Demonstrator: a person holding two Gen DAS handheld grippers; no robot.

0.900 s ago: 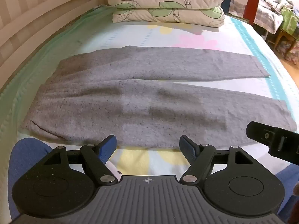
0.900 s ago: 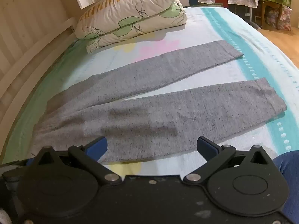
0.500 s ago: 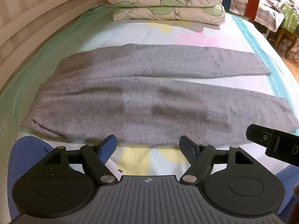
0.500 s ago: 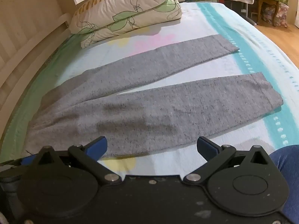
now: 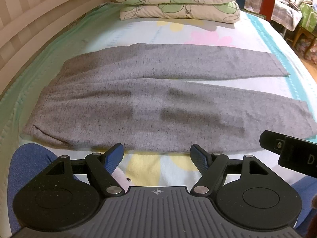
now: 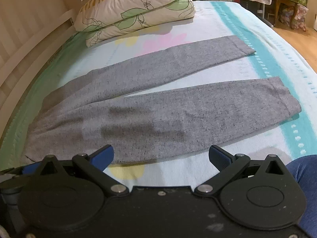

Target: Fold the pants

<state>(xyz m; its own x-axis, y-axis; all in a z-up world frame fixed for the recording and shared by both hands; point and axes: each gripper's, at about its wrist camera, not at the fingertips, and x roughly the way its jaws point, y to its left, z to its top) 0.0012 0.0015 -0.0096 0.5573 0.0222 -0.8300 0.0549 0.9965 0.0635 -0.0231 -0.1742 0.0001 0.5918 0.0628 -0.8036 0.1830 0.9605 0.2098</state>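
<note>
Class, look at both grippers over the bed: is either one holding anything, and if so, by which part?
Nothing is held. The left gripper and the right gripper both stand open, short of the near edge of the grey pants, which lie flat on the bed.

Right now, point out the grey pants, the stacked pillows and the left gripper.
grey pants (image 5: 138, 107), left wrist view, on the near leg.
stacked pillows (image 6: 134, 10), right wrist view, on the top pillow.
left gripper (image 5: 156, 156), left wrist view, between its open fingertips.

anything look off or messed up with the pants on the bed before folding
Nothing stands out. The grey pants lie flat on the bed sheet, legs spread in a narrow V, unfolded. The darker patches on the near leg look like shadows, not stains.
</note>
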